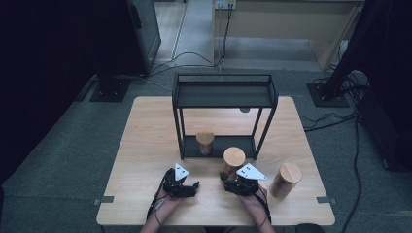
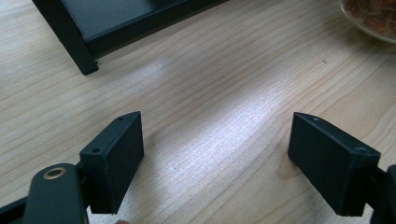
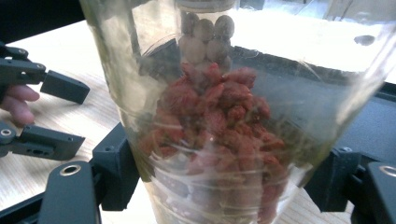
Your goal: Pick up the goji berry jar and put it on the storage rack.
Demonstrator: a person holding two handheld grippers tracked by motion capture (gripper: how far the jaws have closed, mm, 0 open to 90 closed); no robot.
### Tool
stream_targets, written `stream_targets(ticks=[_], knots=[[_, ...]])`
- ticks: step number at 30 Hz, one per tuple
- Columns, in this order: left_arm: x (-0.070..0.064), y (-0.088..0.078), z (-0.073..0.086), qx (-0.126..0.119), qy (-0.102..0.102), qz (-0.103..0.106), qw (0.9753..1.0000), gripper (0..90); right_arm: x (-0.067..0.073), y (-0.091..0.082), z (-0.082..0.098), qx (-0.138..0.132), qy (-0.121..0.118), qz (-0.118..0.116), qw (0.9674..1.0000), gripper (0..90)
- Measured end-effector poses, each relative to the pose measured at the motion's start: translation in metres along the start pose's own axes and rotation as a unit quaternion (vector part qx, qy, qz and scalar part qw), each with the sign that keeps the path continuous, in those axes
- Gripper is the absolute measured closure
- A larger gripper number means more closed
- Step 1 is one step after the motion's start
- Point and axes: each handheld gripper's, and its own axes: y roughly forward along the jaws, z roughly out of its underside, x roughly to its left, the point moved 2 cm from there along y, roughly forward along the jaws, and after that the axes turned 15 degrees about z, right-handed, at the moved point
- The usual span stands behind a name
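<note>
My left gripper hovers low with jaws apart and empty, while my right gripper is clamped around a jar.

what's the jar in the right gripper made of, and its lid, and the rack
The jar in the right hand-held gripper looks like clear glass or hard plastic: see-through and glossy, red dried bits visible inside. Its lid looks like pale wood or bamboo, matte. The rack seems black painted metal, with thin straight bars.

Jar top and base cut off in right gripper view, second jar mostly cropped
</note>
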Motion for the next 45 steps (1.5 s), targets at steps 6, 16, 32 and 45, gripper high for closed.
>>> stream_targets(ticks=[6, 16, 32, 45], knots=[[0.0, 0.0, 0.0, 0.0, 0.0, 0.0, 1.0, 18.3, 0.002, 0.003, -0.002, 0.004, 0.008, 0.007, 0.9999, 25.0], [0.0, 0.0, 0.0, 0.0, 0.0, 0.0, 1.0, 18.3, 0.009, 0.008, -0.008, 0.0, -0.004, 0.014, 0.9999, 25.0], [0.0, 0.0, 0.0, 0.0, 0.0, 0.0, 1.0, 18.3, 0.014, 0.016, -0.018, -0.003, -0.006, 0.017, 0.9998, 25.0], [0.0, 0.0, 0.0, 0.0, 0.0, -0.001, 1.0, 18.3, 0.019, 0.023, -0.027, 0.002, -0.016, 0.022, 0.9996, 25.0]])
